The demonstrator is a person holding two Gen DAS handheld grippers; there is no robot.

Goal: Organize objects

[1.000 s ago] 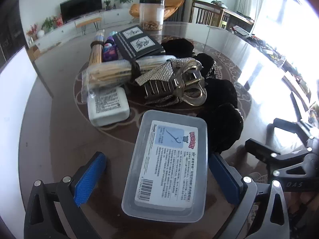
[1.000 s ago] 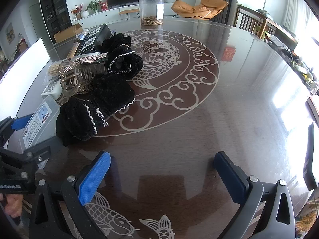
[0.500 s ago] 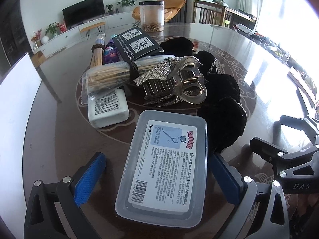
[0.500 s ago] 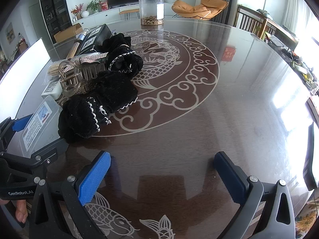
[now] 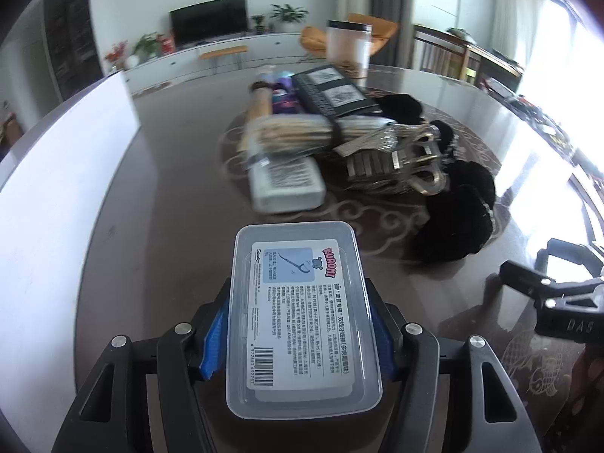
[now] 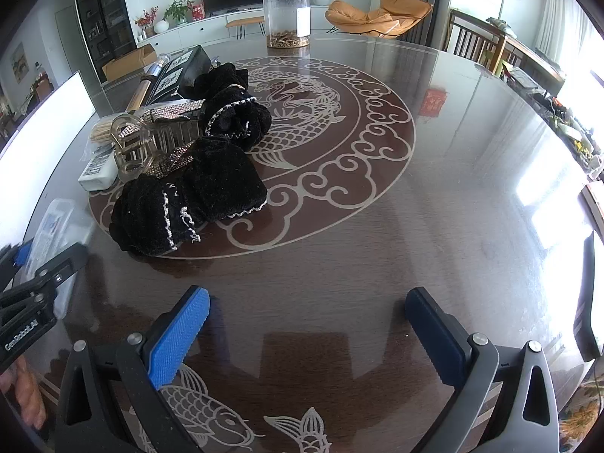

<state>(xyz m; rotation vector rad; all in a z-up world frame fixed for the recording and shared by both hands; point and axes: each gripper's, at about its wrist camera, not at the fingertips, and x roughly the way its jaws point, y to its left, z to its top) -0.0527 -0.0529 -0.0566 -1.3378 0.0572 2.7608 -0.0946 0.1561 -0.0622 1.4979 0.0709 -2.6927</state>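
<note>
Your left claw [image 5: 298,334] is closing on the clear plastic floss-pick box [image 5: 300,319], which a moment ago lay loose between wide-open jaws; now the blue pads [image 5: 214,334] sit right against its long sides, low in the centre of the left wrist view. The box looks to have come off the surface [image 6: 415,226] and swung away from the pile, since the background is blurred and the white pack [image 5: 287,185], the bundle of sticks [image 5: 290,134], the rhinestone hair clip [image 5: 396,154] and the black velvet scrunchies [image 5: 456,222] now sit further up the frame. That suggests the pick is made, so the next step is probably carrying the box to its place. Your right claw [image 6: 309,330] hangs released over bare surface at the bottom of its view, holding nothing, well apart from the scrunchies at centre left. Watch the grip: the smooth lid could slip if the pads are not fully pressed.
</note>
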